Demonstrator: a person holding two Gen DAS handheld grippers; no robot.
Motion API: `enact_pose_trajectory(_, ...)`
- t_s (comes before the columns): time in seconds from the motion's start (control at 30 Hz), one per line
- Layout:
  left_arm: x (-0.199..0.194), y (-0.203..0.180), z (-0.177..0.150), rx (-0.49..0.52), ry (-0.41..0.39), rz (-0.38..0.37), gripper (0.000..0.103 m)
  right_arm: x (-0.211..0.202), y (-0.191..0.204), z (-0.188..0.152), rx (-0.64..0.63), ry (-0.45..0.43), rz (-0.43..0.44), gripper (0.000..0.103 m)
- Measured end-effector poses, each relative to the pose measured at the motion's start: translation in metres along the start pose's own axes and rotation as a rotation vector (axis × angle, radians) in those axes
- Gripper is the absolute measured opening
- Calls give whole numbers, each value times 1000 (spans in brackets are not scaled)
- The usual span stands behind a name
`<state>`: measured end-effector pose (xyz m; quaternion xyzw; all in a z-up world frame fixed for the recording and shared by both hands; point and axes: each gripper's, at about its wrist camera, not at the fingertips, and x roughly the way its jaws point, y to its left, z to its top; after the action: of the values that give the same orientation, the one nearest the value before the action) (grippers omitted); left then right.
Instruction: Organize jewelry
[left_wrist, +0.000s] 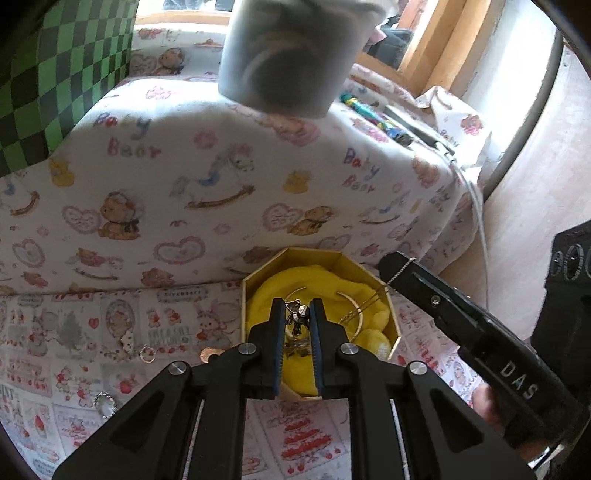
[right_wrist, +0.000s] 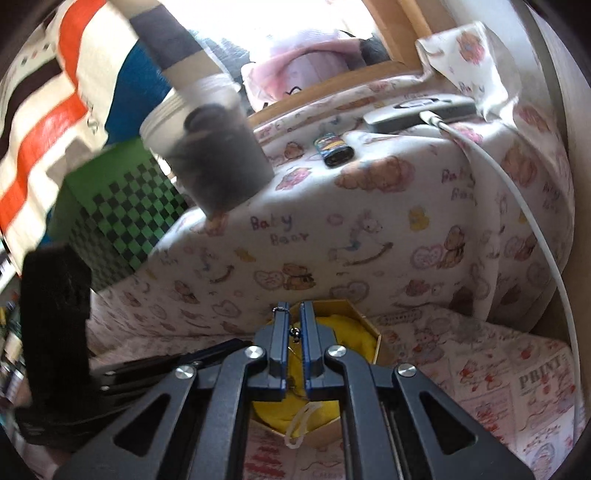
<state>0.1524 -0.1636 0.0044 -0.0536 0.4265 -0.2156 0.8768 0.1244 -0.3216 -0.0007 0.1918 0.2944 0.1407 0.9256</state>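
While both grippers hover over the octagonal gold box (left_wrist: 394, 295) lined with yellow cloth (left_wrist: 295, 280), the left gripper (left_wrist: 297, 314) pinches a silver trinket cluster (left_wrist: 300, 316); the right gripper (right_wrist: 292, 318), jaws narrowly parted, has a thin chain (left_wrist: 400, 271) draped over one finger.

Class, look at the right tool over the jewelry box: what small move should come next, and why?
Probably tip the right tool down over the yellow-lined box so the thin chain slides off: its jaws stand apart, yet the chain hangs hooked over one fingertip, trailing into the box.
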Motion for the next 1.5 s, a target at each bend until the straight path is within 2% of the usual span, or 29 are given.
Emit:
enact_pose_trajectory(0.03,-1,-1,0,2,0,0,12,-2,-1,0,2,-2,-3,21)
enact_pose_trajectory(0.1,-3,-2,0,8,-5,24,14,-5,-1,1,7,-16,-20,21)
enact_pose_trajectory(0.2,-8,-2,1,14,-13,52,28,-6,-3,3,47,-1,16,21)
enact_pose_trajectory(0.3,-15,2,2,6,-17,53,29,-7,-2,5,42,8,-11,22)
enact_pose_trajectory(0.47,-41,7,-1,31,-44,106,29,0,0,3,16,47,-13,23)
enact_pose_trajectory(0.6,-82,17,-13,58,-107,158,29,12,4,1,-15,137,-54,23)
enact_pose_trajectory(0.63,-90,20,-15,58,-106,187,30,16,4,1,-9,174,-70,23)
enact_pose_trajectory(0.7,-98,24,-20,72,-96,323,33,20,2,-1,10,214,-141,23)
enact_pose_trajectory(0.73,-105,28,-24,82,-120,355,34,20,2,-2,11,220,-145,23)
enact_pose_trajectory(0.83,-115,44,-30,64,-85,350,36,19,4,-2,15,251,-111,25)
enact_pose_trajectory(0.97,-129,66,-40,26,-102,365,36,7,12,0,-11,208,-111,29)
enact_pose_trajectory(1.03,-133,75,-44,5,-125,378,36,-4,18,0,-18,156,-117,29)
enact_pose_trajectory(1.1,-132,81,-48,-8,-146,366,36,-15,28,-1,-47,99,-122,31)
enact_pose_trajectory(1.17,-132,87,-53,-18,-162,369,36,-23,39,-7,-82,36,-120,38)
enact_pose_trajectory(1.3,-120,96,-63,-14,-175,358,36,-22,65,-24,-170,-6,-111,40)
enact_pose_trajectory(1.4,-107,104,-68,-5,-187,356,39,-22,83,-39,-266,-54,-137,54)
enact_pose_trajectory(1.5,-88,119,-73,-30,-126,374,39,-23,89,-48,-314,-84,-151,65)
